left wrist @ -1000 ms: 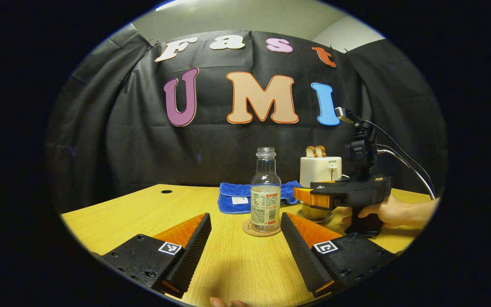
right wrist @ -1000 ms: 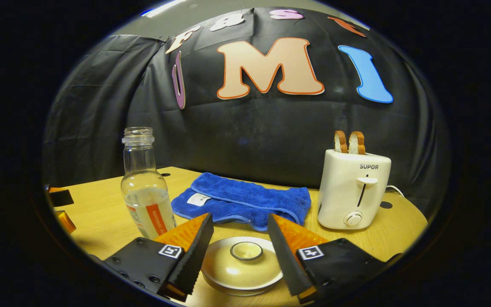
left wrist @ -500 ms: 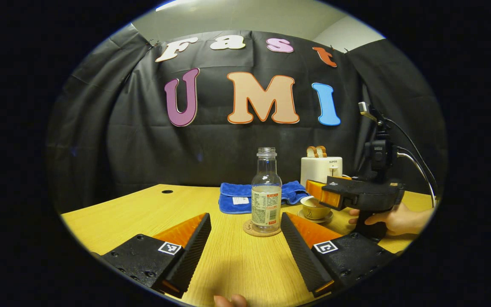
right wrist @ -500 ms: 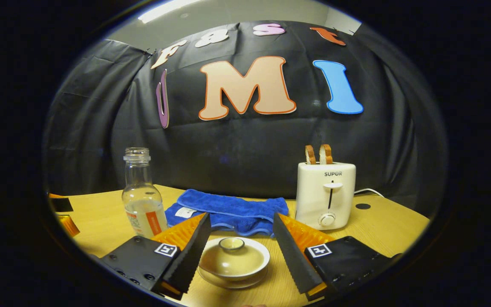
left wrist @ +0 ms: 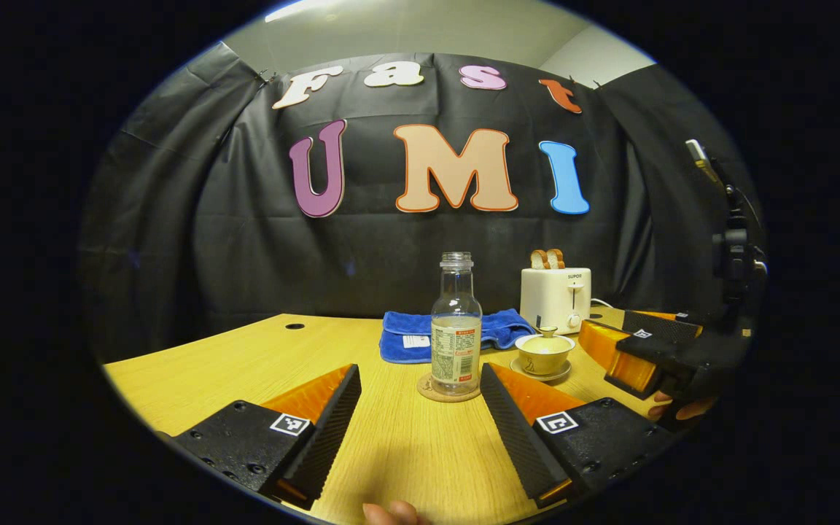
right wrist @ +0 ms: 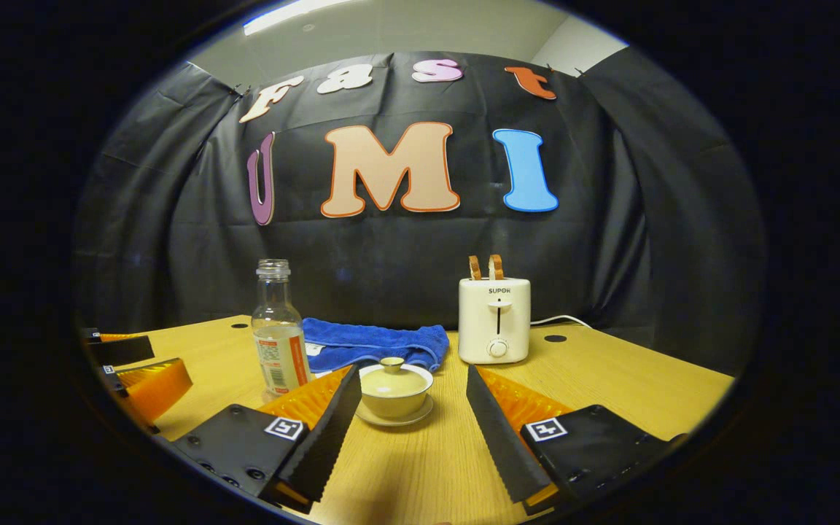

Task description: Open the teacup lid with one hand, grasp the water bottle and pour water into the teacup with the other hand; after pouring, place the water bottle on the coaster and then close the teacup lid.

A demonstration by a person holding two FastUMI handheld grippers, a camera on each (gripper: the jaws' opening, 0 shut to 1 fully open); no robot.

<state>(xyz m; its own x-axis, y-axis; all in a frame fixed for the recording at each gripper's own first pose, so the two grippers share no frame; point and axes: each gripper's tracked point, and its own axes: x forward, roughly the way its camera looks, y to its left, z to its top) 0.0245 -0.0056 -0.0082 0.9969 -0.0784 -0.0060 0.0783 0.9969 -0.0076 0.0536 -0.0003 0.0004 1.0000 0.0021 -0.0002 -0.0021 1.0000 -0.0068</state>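
Counter (left wrist: 245, 361) carries toaster (right wrist: 494, 321), blue towel (right wrist: 369, 344), then water bottle (left wrist: 456, 332) upright on coaster (left wrist: 431, 392), lidded teacup (right wrist: 394, 390) on its saucer just beside. Left hand-held gripper (left wrist: 420, 408) spread wide, empty, short of bottle. Right hand-held gripper (right wrist: 409, 412) wide, empty, teacup ahead.

Both views are sharp at centre and dim overall. A ceiling strip light (right wrist: 285, 13) glows above the black cloth wall (left wrist: 245, 240). Soft shadows lie on the wooden table (left wrist: 245, 364). Fisheye bending curves the table's edges.
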